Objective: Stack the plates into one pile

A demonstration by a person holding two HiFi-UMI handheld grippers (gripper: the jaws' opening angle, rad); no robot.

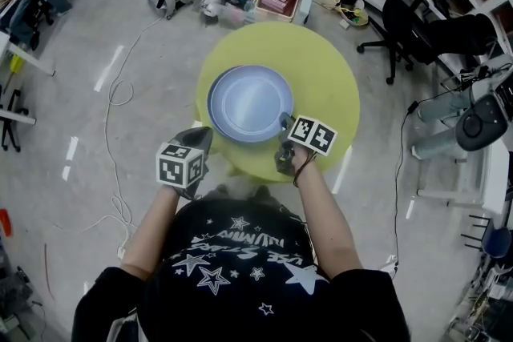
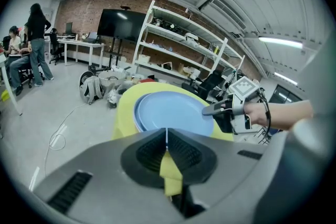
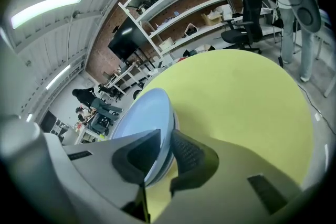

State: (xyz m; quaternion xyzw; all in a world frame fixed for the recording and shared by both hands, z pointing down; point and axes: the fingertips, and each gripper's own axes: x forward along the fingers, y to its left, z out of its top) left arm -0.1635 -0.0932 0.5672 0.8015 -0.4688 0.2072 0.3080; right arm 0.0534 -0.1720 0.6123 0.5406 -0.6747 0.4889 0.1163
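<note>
Plates (image 3: 142, 118) sit, rim between jaws of right tool (image 3: 166, 135).

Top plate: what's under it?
At least one more blue plate, with only its rim showing past the left edge, resting on the yellow table. The top plate covers the rest, so how many lie below cannot be told.

The person wears a black short-sleeved T-shirt (image 1: 240, 268) printed with white stars and white lettering. A thin dark cord (image 1: 297, 172) circles the right wrist. The left gripper (image 2: 167, 136) and right gripper (image 3: 167, 135) are grey with black ribbed jaws. Each carries a cube (image 1: 179, 166) faced with black-and-white square markers.
</note>
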